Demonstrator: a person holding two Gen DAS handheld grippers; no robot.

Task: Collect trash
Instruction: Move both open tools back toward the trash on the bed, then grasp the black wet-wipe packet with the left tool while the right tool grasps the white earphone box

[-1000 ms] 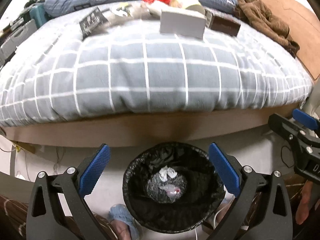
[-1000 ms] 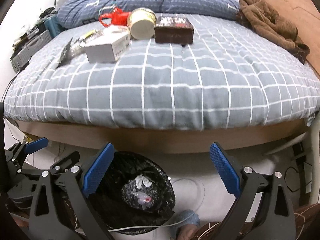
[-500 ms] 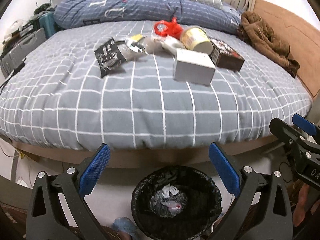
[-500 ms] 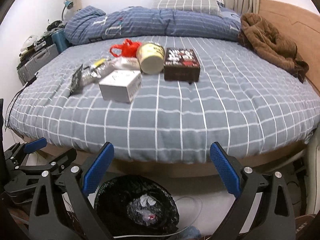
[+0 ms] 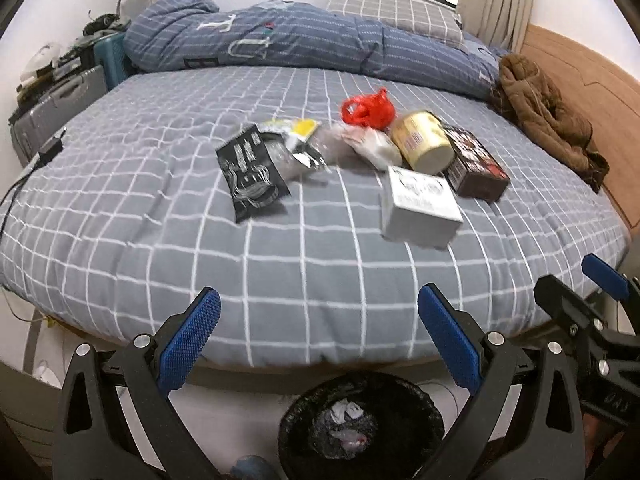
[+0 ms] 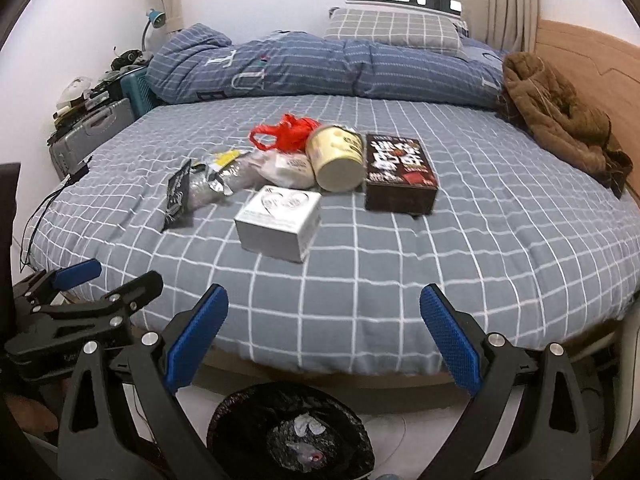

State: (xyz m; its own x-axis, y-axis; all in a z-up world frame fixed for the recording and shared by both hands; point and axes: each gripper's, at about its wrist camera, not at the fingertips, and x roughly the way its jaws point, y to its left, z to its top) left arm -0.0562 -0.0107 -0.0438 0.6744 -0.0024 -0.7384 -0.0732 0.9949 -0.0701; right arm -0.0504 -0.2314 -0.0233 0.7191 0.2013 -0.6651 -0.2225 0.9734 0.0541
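Black-lined round trash bin (image 5: 362, 428) sits on the floor below the bed edge, w/ both my tongs, left gripper (image 5: 319, 339) & right gripper (image 6: 325, 338), spread wide, holding nothing. Trash is beyond the bin: white cardboard box (image 6: 279, 222) nearest. Risk imo: the slick black foil wrapper (image 5: 252, 172) slips from the pads, misses the bin.

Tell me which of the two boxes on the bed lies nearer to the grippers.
The white box is nearer. It sits toward the bed's front edge, while the dark brown box lies farther back, beside the yellow tub.

The trash bin (image 5: 362, 428) is cut off by the bottom edge; its contents are indistinct.
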